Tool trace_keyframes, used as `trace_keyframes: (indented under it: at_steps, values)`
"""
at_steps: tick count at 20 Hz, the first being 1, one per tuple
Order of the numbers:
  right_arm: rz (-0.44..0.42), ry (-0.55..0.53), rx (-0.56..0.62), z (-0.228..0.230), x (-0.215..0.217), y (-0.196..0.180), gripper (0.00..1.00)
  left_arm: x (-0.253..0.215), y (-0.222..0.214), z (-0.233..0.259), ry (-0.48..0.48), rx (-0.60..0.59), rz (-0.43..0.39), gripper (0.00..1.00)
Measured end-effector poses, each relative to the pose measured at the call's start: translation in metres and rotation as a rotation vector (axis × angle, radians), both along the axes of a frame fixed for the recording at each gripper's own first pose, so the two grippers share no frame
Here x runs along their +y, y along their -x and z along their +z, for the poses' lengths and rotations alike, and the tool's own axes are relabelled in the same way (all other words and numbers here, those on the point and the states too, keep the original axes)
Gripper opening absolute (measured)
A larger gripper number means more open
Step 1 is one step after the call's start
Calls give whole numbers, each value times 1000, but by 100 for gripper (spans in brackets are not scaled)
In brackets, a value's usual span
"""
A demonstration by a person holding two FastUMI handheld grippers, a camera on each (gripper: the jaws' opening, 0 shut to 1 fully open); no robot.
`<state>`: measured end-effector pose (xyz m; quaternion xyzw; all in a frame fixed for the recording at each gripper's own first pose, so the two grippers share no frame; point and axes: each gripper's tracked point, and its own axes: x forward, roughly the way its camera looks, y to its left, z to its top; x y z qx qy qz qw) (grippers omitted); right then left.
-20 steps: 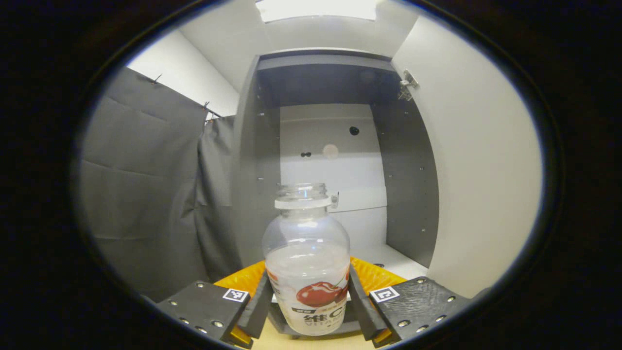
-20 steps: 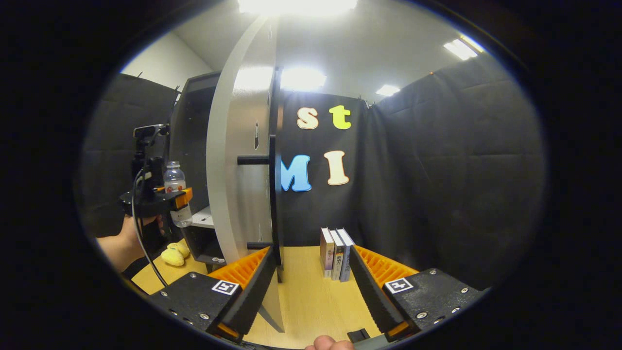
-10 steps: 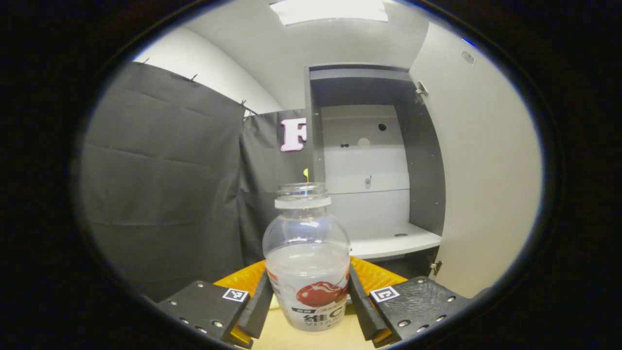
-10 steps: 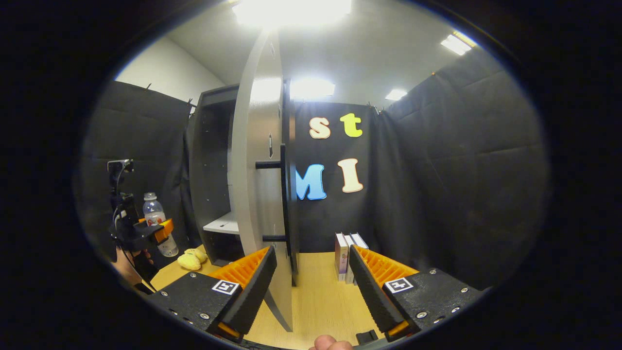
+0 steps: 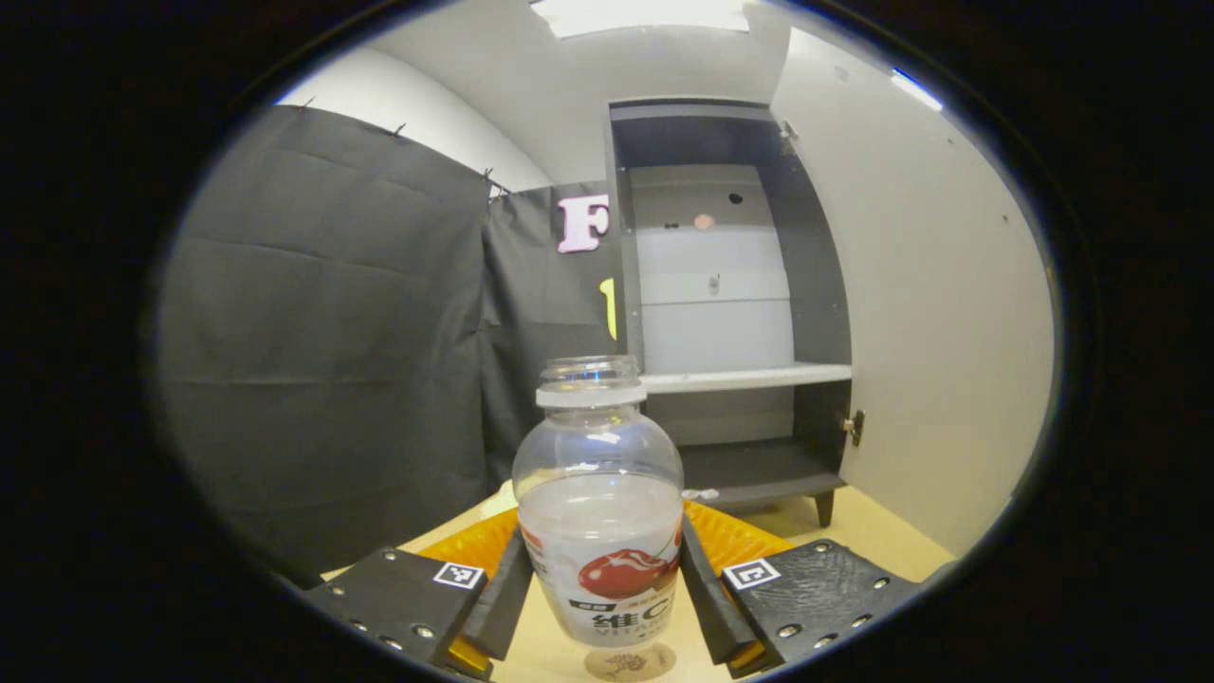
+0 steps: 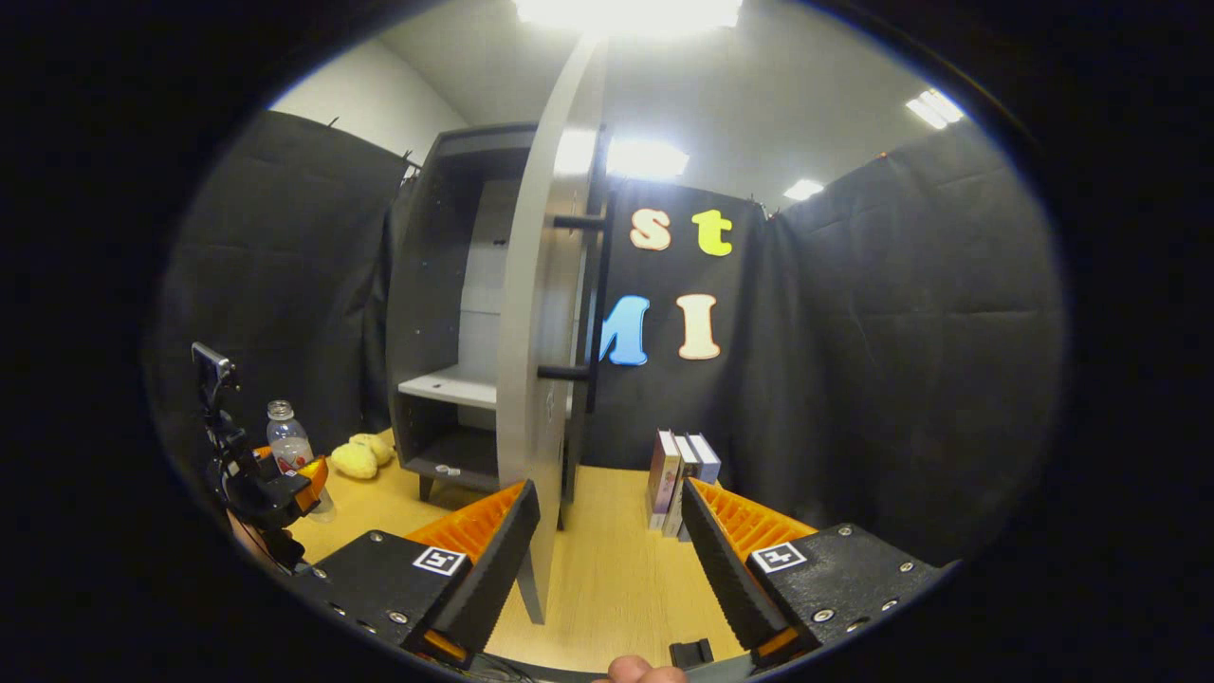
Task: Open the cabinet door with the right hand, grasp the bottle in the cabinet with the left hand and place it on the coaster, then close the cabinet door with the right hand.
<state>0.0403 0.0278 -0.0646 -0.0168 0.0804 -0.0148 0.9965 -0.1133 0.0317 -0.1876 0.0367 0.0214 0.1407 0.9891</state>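
Left fingers (image 5: 507,593) clamp bottle (image 5: 599,512) above coaster (image 5: 630,661); cabinet door (image 6: 542,360) open.

bottle (image 5: 599,517) label with a cherry picture and print cut off by the frame, book spines (image 6: 679,479) too small to read

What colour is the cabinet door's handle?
Black: the cabinet door's handle is a vertical bar, clearest in the right gripper view.

Bottle (image 5: 599,512) in left claw (image 5: 600,593), above coaster (image 5: 630,661)
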Motion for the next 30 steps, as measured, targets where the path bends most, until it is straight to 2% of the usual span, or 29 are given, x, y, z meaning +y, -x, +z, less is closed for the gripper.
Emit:
trace_keyframes:
  at_steps: [1,3,6,7,10,11,12,15,16,19,24,25,26,29,30]
  values:
    - [6,-9,14,-7,3,0,94,0,2,-18,6,9,3,76]
    - [-9,-7,25,-20,-1,-2,94,5,5,-48,2,5,18,74]
    - [-26,28,92,-54,-7,-6,95,12,8,-81,10,-24,40,77]
    - [-24,40,117,-65,-7,-7,95,11,8,-95,13,-20,41,74]
    - [-5,79,168,-87,-7,-12,96,6,5,-118,25,-41,46,76]
    - [1,98,183,-91,-8,-11,96,4,3,-125,15,-39,51,75]
    - [8,115,196,-91,-8,-9,96,3,1,-131,4,-32,59,80]
    - [21,122,197,-93,-8,-8,96,-1,-4,-145,2,-20,73,75]
    - [21,120,200,-94,-8,-8,96,-1,-5,-152,11,-7,77,80]
    - [26,106,214,-96,-7,-8,95,2,-3,-152,-6,-14,85,79]
    - [24,82,247,-100,-5,-5,96,1,-2,-140,-17,-33,67,93]
    - [24,80,245,-99,-5,-7,96,3,0,-133,-26,-36,68,89]
    - [21,85,239,-98,-6,-8,96,4,3,-125,-35,-42,67,92]
    - [13,81,216,-95,-6,-9,96,-1,4,-99,-47,-50,35,89]
    - [7,82,210,-94,-8,-9,96,-3,6,-88,-53,-57,20,90]
